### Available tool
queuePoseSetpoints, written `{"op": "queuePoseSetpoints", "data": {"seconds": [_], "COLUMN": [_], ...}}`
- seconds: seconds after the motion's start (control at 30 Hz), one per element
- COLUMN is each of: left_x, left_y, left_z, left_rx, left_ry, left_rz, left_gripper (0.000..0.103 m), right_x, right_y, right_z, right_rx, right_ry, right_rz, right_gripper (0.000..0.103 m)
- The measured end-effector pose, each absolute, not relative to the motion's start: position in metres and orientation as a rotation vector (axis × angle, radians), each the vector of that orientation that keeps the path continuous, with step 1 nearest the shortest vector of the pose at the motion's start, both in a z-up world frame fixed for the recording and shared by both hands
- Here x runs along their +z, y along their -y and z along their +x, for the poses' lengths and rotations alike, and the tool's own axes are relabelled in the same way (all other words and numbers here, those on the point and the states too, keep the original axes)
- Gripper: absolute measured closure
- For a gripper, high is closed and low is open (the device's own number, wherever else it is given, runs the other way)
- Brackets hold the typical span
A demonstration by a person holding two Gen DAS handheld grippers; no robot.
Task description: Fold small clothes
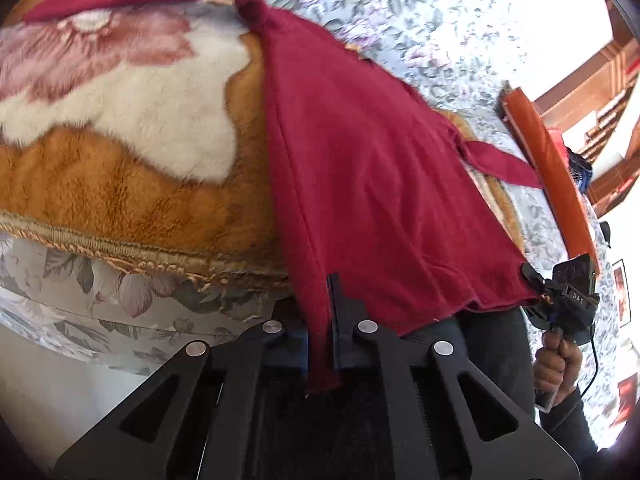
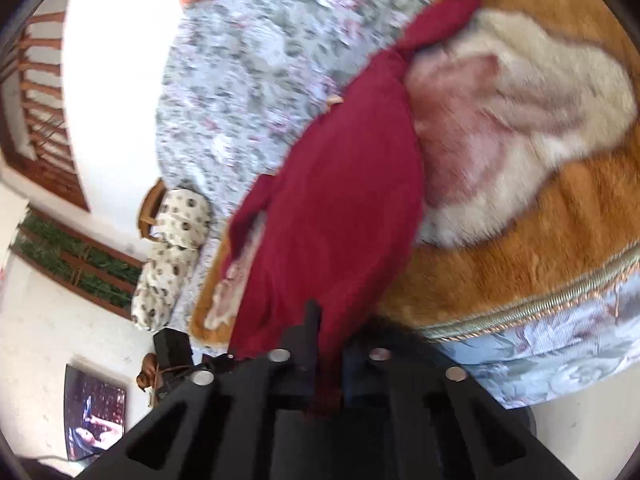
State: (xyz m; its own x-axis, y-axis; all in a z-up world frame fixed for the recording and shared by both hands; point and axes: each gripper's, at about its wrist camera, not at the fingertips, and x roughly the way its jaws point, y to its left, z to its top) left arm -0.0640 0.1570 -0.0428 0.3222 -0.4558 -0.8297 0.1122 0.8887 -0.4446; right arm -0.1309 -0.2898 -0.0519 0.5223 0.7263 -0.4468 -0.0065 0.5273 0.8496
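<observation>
We have a dark red garment [image 1: 360, 184] spread over the orange-and-white plush blanket [image 1: 120, 168] on the bed, its near hem hanging toward us off the blanket's braided edge [image 1: 120, 248]. Both near corners are pinched, one per gripper, which reads as a setup for lifting the hem and folding it away from us.

Left gripper [image 1: 324, 344]: jaws closed on the hem at the garment's left corner; a strip of red cloth runs down between the fingers and pokes out below them. In the same view the right gripper [image 1: 560, 292] sits at the opposite corner of that hem, held by the person's hand [image 1: 556, 364], so the edge is stretched between the two and lies fairly flat.

Right gripper [image 2: 320, 344] from its own camera: jaws closed on red fabric too, cloth bunched between the fingers. This view is motion-blurred, so we can't judge the exact bite.

Far end of the garment: a narrow strap or sleeve [image 1: 120, 0] trails off to the left across the blanket, another tab [image 1: 500, 164] sticks out on the right near an orange bolster [image 1: 548, 168]. Those loose bits probably need tucking, or they will spoil a clean fold.

Under the blanket we see the grey floral bedspread [image 1: 400, 20].

Fold not yet made; we judge this as the grasp step.
</observation>
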Motion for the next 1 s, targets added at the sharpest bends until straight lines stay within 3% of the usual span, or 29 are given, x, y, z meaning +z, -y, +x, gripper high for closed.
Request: {"op": "queuePoseSetpoints", "data": {"seconds": [0.2,0.37,0.43,0.5,0.53,0.77,0.83,0.9,1.0], "left_x": [-0.007,-0.011,-0.02,-0.024,-0.023,0.025,0.034,0.036,0.029], "left_y": [-0.164,-0.16,-0.16,-0.165,-0.17,-0.184,-0.163,-0.13,-0.084], "left_z": [-0.076,-0.095,-0.092,-0.09,-0.091,-0.081,-0.074,-0.061,-0.042], "left_rx": [-0.402,-0.435,-0.403,-0.349,-0.312,-0.096,-0.126,-0.112,-0.03], "left_ry": [-1.138,-1.157,-1.2,-1.22,-1.212,-1.055,-1.01,-0.97,-0.932], "left_rz": [-0.346,-0.35,-0.377,-0.357,-0.34,-0.252,-0.218,-0.152,-0.069], "left_gripper": [0.098,0.095,0.086,0.056,0.051,0.048,0.048,0.044,0.043], "right_x": [-0.021,-0.02,-0.033,-0.049,-0.051,0.028,0.055,0.062,0.056], "right_y": [0.298,0.308,0.312,0.32,0.324,0.32,0.284,0.258,0.22], "right_z": [-0.154,-0.162,-0.157,-0.153,-0.153,-0.134,-0.124,-0.112,-0.098], "right_rx": [0.524,0.501,0.443,0.357,0.309,0.059,0.057,0.053,0.028], "right_ry": [-0.899,-0.899,-0.961,-1.018,-1.022,-0.801,-0.732,-0.716,-0.709], "right_rz": [0.89,0.899,0.896,0.924,0.918,0.524,0.365,0.29,0.242], "right_gripper": [0.097,0.097,0.097,0.091,0.091,0.089,0.085,0.063,0.061]}}
